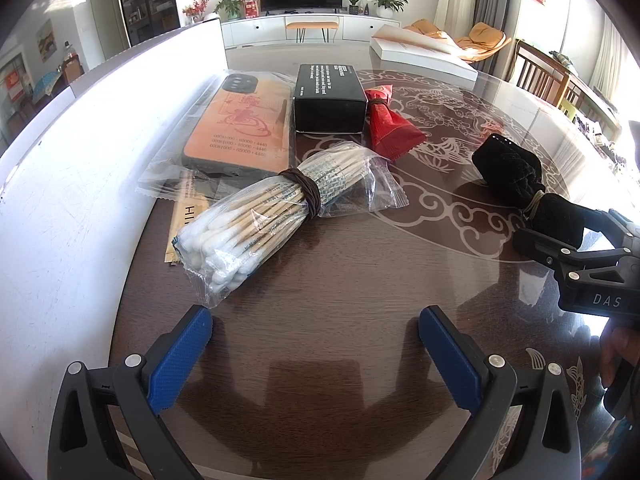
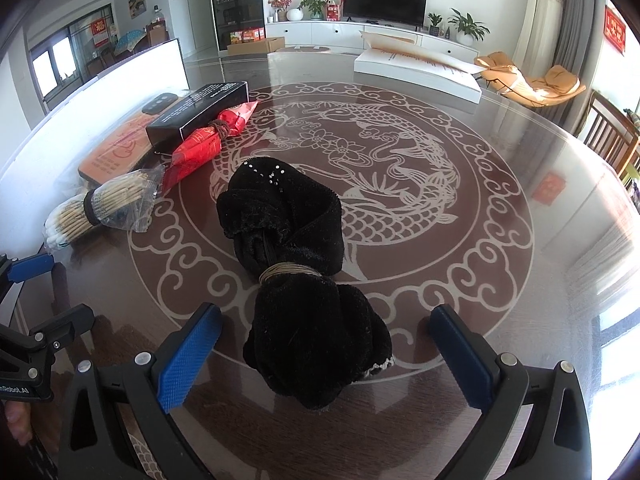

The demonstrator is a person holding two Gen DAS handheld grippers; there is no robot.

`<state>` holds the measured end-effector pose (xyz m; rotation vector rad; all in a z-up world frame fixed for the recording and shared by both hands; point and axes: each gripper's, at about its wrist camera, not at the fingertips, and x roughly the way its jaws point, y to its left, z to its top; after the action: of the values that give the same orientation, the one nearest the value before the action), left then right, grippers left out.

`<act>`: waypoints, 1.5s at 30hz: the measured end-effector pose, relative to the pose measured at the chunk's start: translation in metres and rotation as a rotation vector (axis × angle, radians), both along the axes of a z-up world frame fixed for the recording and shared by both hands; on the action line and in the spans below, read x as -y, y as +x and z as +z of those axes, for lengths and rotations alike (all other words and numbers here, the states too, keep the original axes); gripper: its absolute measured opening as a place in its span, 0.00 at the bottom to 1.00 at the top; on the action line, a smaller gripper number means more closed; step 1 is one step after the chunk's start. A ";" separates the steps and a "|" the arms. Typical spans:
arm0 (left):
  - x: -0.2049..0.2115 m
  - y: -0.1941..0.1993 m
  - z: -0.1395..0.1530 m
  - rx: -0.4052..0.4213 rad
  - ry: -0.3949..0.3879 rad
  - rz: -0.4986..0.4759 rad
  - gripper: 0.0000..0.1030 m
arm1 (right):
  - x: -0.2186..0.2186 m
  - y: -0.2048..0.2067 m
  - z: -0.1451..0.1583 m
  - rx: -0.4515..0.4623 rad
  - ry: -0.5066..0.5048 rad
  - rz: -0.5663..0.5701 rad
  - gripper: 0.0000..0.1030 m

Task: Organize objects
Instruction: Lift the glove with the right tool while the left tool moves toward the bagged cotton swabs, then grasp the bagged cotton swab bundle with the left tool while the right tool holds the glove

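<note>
A black cloth bundle [image 2: 296,264] tied with a band lies on the dark patterned table [image 2: 460,280]; its near end sits between the open pads of my right gripper [image 2: 325,352], not squeezed. It also shows in the left wrist view [image 1: 516,172], with the right gripper [image 1: 568,248] at its end. My left gripper [image 1: 316,356] is open and empty, just short of a bagged bundle of cotton swabs [image 1: 264,212]. Behind lie an orange phone case in plastic [image 1: 236,124], a black box [image 1: 330,96] and a red packet [image 1: 390,124].
A white box [image 1: 80,184] runs along the left side of the table. A white flat box [image 2: 420,68] lies at the far edge. A thin paper sachet [image 1: 188,216] lies under the swabs. Chairs [image 2: 612,136] stand to the right.
</note>
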<state>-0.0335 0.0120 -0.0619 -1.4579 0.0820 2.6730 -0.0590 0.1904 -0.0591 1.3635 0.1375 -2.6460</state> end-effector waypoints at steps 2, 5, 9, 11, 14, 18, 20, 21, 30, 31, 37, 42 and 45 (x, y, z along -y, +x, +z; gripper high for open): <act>0.000 0.000 0.000 0.001 0.000 0.000 1.00 | 0.000 0.000 0.000 0.000 0.000 0.000 1.00; 0.000 0.001 0.000 0.002 0.000 -0.001 1.00 | 0.000 0.000 0.000 0.000 0.000 0.000 1.00; 0.002 -0.001 0.003 0.011 0.015 -0.014 1.00 | 0.000 0.000 0.000 0.000 0.000 0.000 1.00; 0.004 0.007 0.019 -0.075 0.028 -0.019 1.00 | 0.000 0.000 0.000 0.000 0.000 0.000 1.00; 0.008 0.023 0.044 -0.223 0.026 -0.017 1.00 | 0.000 0.000 0.000 0.000 0.000 0.000 1.00; 0.014 0.019 0.056 -0.283 0.053 -0.021 1.00 | 0.000 0.000 0.000 0.000 0.000 0.000 1.00; 0.012 0.004 0.054 -0.272 0.016 -0.033 1.00 | 0.000 0.001 0.000 -0.001 0.000 0.000 1.00; 0.010 -0.004 0.051 -0.261 -0.009 -0.049 1.00 | 0.000 0.001 0.000 0.000 0.000 0.000 1.00; -0.017 -0.027 0.027 -0.129 -0.059 -0.257 0.74 | 0.000 0.001 0.000 -0.001 0.000 0.000 1.00; -0.015 -0.018 0.032 -0.117 -0.014 -0.289 0.66 | 0.000 0.001 0.000 -0.001 0.000 0.000 1.00; 0.015 0.008 0.046 -0.084 0.138 -0.246 0.69 | 0.000 0.001 0.000 -0.001 0.001 0.000 1.00; 0.003 -0.010 0.039 -0.063 0.108 -0.261 0.85 | 0.000 0.001 0.000 -0.001 0.001 -0.001 1.00; -0.017 -0.024 0.021 0.004 0.048 -0.275 0.69 | 0.000 0.001 0.000 -0.001 0.000 0.000 1.00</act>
<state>-0.0575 0.0286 -0.0412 -1.3298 0.2013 2.4348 -0.0581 0.1901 -0.0591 1.3626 0.1380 -2.6471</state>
